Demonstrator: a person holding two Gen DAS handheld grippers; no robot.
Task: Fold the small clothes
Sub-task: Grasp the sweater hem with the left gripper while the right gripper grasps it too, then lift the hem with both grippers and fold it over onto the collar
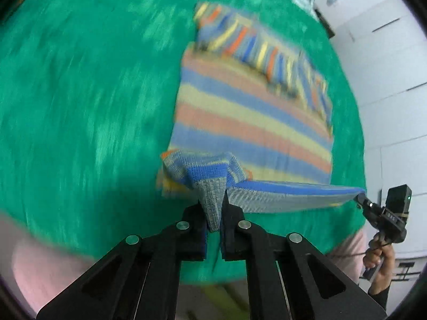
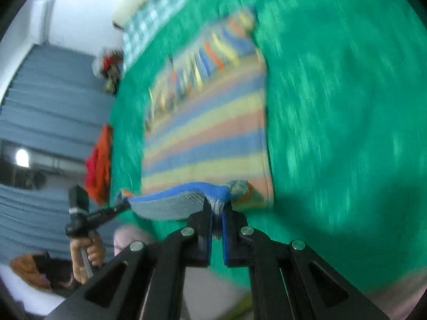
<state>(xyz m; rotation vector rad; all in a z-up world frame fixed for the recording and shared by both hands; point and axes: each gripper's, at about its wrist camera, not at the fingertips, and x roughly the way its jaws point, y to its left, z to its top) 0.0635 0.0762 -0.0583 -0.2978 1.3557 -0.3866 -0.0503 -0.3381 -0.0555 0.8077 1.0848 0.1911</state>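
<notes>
Left gripper (image 1: 212,208): pinched on the striped sweater's (image 1: 250,122) grey hem corner.
Right gripper (image 2: 217,212): clamped on the other hem corner.
Sweater: hem lifted taut between them, body flat on the green blanket (image 1: 80,93).

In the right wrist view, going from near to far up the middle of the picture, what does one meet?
Right gripper shut on the grey ribbed hem → striped knitted sweater body lying flat → folded striped sleeve → green fuzzy blanket → checked cloth at the far edge.
</notes>
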